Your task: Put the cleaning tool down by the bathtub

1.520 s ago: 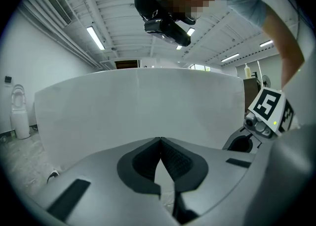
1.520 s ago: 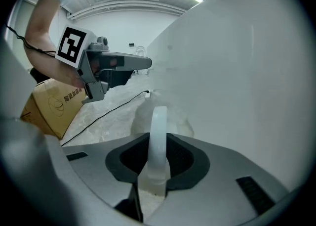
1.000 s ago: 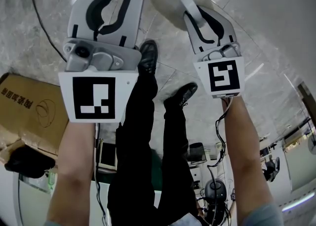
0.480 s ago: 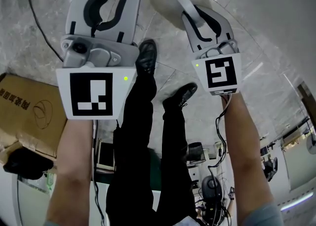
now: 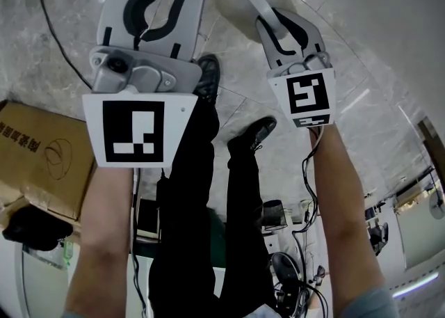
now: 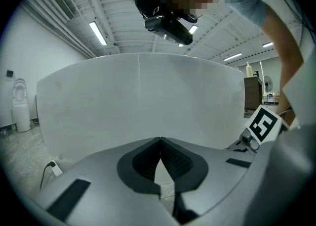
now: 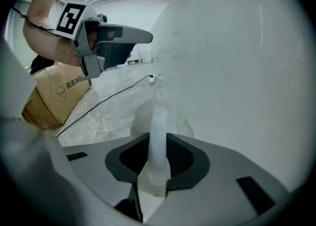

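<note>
Head of the cleaning tool [image 7: 157, 138] blurs into the bathtub [image 7: 237, 62].

cardboard box [image 5: 42, 163], dark Chinese characters beside a round logo on its side, too blurred to read

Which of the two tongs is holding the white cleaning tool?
The right tongs: the white cleaning tool is gripped by its handle between them. The left tongs are closed on nothing.

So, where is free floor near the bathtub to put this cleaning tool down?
Free: the marble floor between the bathtub wall and the black cable. Crowded: beyond the cable, by the cardboard box, and around the shoes.
</note>
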